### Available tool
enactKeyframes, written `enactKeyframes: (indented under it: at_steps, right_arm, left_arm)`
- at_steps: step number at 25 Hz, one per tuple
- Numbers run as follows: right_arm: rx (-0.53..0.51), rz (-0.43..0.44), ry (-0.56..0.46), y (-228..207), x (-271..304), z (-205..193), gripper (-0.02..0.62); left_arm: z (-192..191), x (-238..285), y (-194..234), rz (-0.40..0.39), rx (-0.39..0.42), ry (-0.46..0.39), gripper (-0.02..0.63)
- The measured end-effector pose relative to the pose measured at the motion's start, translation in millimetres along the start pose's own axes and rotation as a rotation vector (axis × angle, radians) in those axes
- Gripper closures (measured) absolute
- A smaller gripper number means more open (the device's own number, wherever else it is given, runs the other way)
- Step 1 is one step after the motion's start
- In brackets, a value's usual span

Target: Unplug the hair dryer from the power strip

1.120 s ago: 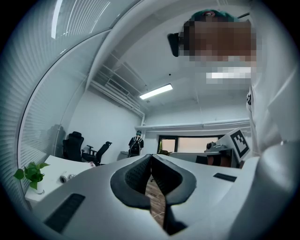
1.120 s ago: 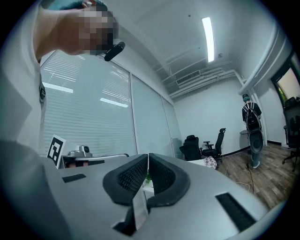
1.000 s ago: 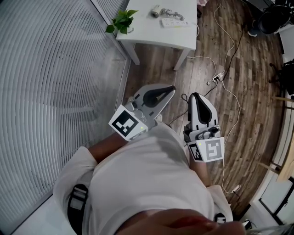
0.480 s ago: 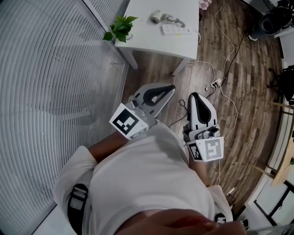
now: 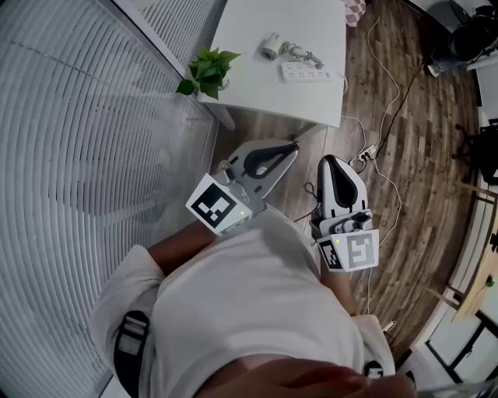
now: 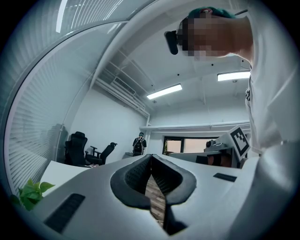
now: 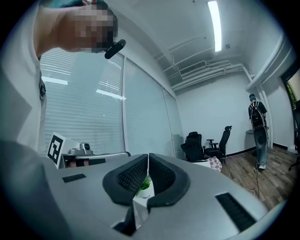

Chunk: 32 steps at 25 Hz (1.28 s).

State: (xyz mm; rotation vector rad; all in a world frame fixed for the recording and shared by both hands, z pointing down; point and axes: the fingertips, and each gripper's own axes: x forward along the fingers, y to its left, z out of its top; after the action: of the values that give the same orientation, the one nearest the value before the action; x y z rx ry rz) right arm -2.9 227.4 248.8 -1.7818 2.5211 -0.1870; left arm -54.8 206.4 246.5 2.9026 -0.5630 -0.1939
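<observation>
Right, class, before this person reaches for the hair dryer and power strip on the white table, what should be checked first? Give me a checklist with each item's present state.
1. Left gripper empty, jaws together: ok.
2. Right gripper empty, jaws together: ok.
3. Power strip in sight on the white table: ok.
4. Hair dryer lying near the strip: ok.
5. Whether the dryer is plugged into the strip, and in which socket: cannot tell, too small.
6. Grippers over the table: not ok, both hang over the floor, short of its near edge.
</observation>
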Motion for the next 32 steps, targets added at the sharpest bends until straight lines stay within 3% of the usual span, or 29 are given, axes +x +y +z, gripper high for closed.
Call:
enactKeyframes:
  at_steps: [13,28,32]
  right_arm:
    - [-0.004,-0.034,0.017,-16,98,3,0.561]
    - [0.006,-0.077,0.036,-59,118,-23,0.561]
    - [0.012,-0.079,0.033,-79,122,-11,0.561]
  left_arm:
    - [-2,20,93,-0.033,-0.013,0.025,0.577]
    - [-15,53,124,-0.042,-0.009,0.034,0.577]
    - [-9,76,125,-0.047,-0.002,0.05,0.577]
